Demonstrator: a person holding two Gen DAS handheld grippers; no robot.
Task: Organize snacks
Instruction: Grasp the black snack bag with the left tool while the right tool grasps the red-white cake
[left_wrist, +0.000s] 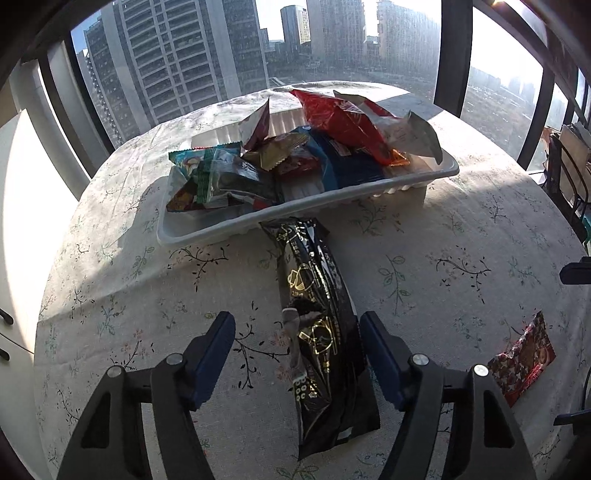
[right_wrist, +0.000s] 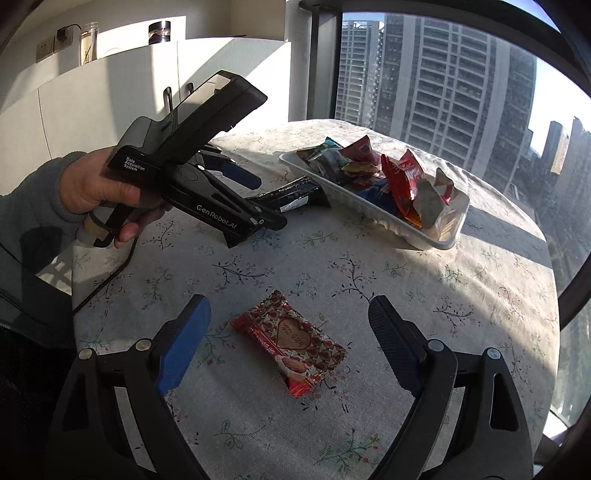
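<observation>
A white tray (left_wrist: 417, 181) piled with several snack packets stands at the far side of the round table; it also shows in the right wrist view (right_wrist: 436, 236). A long black packet with gold print (left_wrist: 321, 325) lies on the cloth, its far end against the tray. My left gripper (left_wrist: 297, 328) is open, its jaws on either side of the black packet, not closed on it. A red packet with a heart biscuit picture (right_wrist: 295, 345) lies flat between the jaws of my open right gripper (right_wrist: 288, 314). The same red packet shows at the right of the left wrist view (left_wrist: 522, 360).
The table wears a floral cloth (right_wrist: 406, 295). The left gripper's body and the hand holding it (right_wrist: 195, 173) hover above the table's left part. Tall windows stand behind the table, a white cabinet (right_wrist: 110, 92) to the left, a chair (left_wrist: 569, 177) at the right.
</observation>
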